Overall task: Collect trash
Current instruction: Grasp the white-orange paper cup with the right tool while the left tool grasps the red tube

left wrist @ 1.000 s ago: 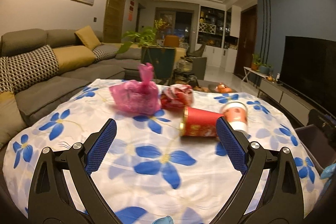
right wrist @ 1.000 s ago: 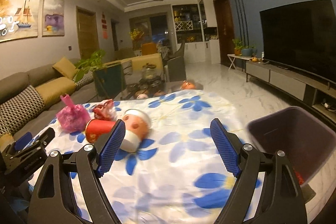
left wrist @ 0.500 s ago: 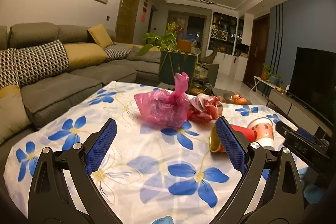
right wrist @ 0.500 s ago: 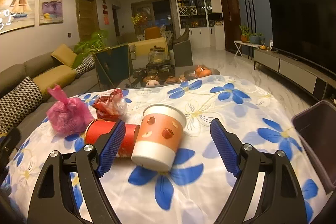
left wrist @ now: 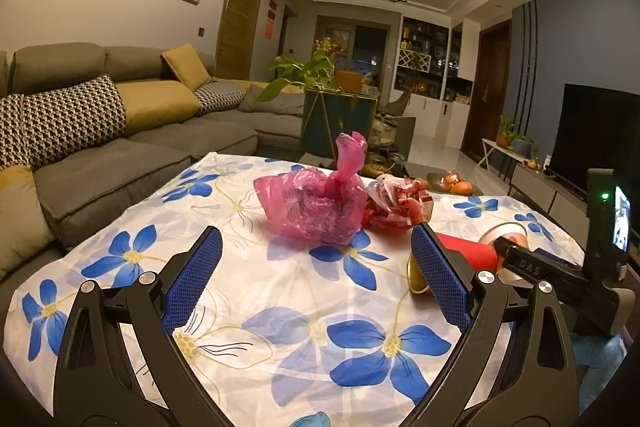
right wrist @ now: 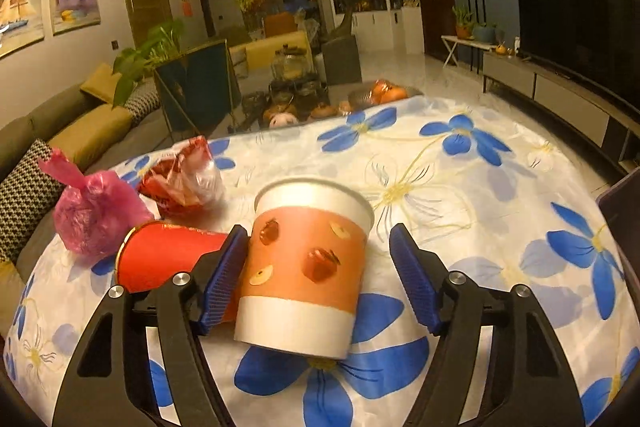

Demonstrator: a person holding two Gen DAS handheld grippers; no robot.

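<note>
An orange-and-white paper cup (right wrist: 306,269) printed with small food motifs stands on the flower-print tabletop (right wrist: 500,195), tilted, its open mouth on top. Touching its left side lies a red paper cup (right wrist: 164,257) on its side, its gold-rimmed mouth facing away from the orange cup. Behind the red cup sits a crumpled red-and-clear wrapper (right wrist: 182,183), and just left of that a knotted pink plastic bag (right wrist: 94,213).

White tablecloth (left wrist: 280,291) with blue flowers; pink bag (left wrist: 316,211), red cup (right wrist: 160,259), orange-and-white cup (right wrist: 304,271).
</note>
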